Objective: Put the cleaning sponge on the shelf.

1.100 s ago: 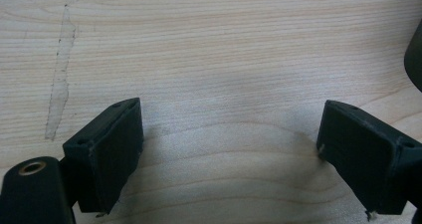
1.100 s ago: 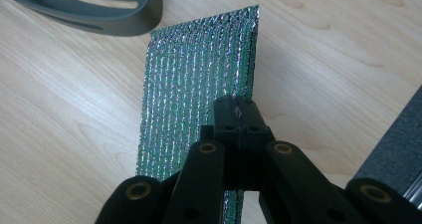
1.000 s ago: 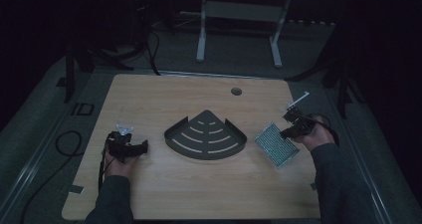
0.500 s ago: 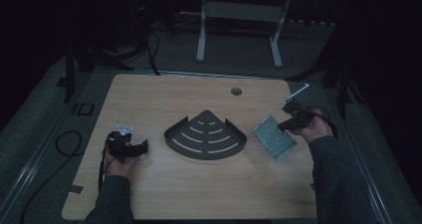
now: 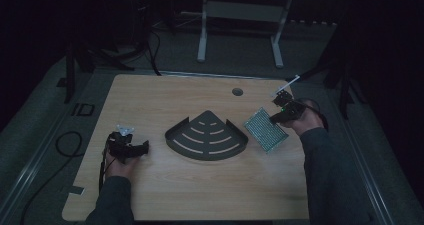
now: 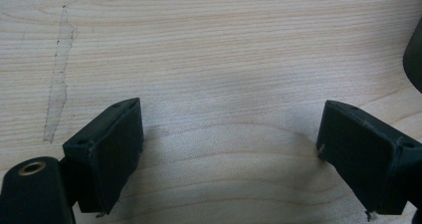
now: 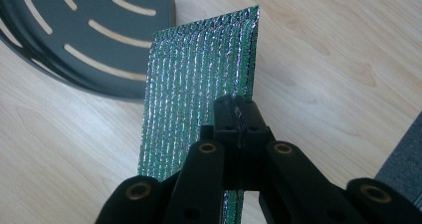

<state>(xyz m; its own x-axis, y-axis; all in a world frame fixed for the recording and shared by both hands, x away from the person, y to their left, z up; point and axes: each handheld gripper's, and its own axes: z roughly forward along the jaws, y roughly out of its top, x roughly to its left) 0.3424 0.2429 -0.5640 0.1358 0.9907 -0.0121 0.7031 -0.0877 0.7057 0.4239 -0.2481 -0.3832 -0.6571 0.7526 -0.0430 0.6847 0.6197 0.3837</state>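
Observation:
A dark fan-shaped slotted tray point(image 5: 206, 135) lies in the middle of the wooden table point(image 5: 190, 195). My right gripper point(image 5: 280, 116) is shut on the edge of a shiny green ribbed foil sheet point(image 5: 265, 129), which hangs tilted just right of the tray. In the right gripper view the jaws point(image 7: 238, 109) pinch the sheet point(image 7: 199, 74) near its right edge, with the tray's rim point(image 7: 99, 87) behind it. My left gripper point(image 5: 145, 146) rests on the table left of the tray. Its jaws stand wide open point(image 6: 229, 154) over bare wood, and the tray's edge point(image 6: 415, 59) shows at the far right.
A round cable hole point(image 5: 237, 91) sits near the table's far edge. A black cable point(image 5: 65, 145) loops on the floor at the left. A white desk frame point(image 5: 240, 25) stands beyond the table.
My right gripper has lifted and carried the foil sheet left, closer to the tray. The left gripper has stayed in place.

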